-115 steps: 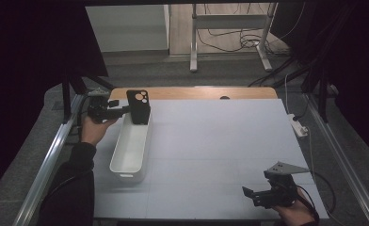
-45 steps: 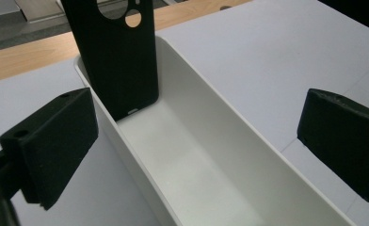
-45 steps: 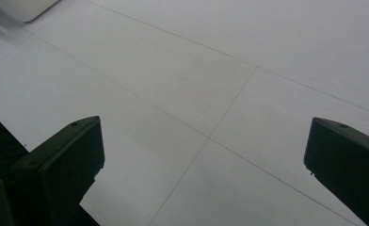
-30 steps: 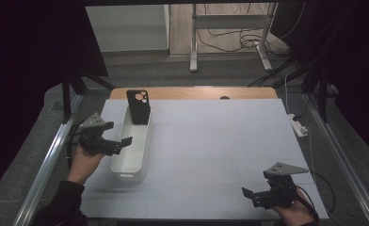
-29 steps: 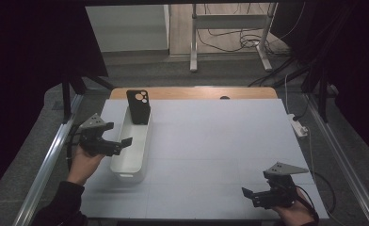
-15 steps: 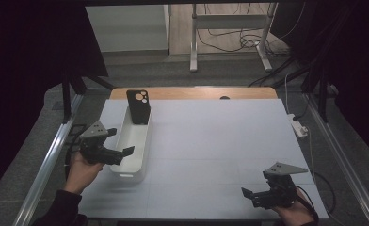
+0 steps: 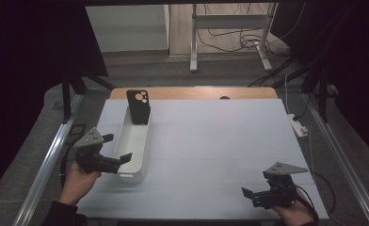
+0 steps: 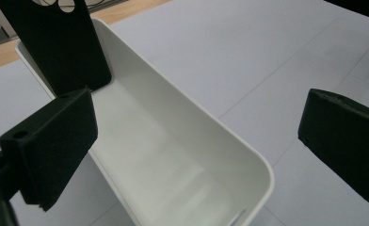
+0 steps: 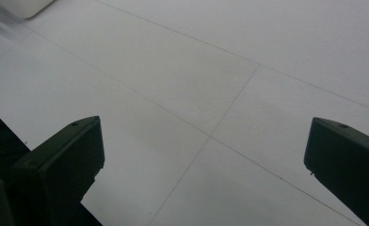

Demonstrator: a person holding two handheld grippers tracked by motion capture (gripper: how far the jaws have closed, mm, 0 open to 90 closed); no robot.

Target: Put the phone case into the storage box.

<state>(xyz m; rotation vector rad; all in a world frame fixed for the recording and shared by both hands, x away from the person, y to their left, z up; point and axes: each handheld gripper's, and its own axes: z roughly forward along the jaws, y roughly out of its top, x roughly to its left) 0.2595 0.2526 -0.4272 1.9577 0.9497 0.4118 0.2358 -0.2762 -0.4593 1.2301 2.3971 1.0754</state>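
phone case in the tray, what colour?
Black: the phone case stands at the far end of the white tray. Left gripper view shows it best.

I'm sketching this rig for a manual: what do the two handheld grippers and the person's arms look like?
Both are black, each with two blocky, flat-faced jaws. The left gripper and the right gripper each carry a grey three-cornered plate on top. A dark cable trails from the right one. A dark sleeve covers the left forearm.

High view overlooks the table point(image 7: 211, 141); tool views sit close above it.
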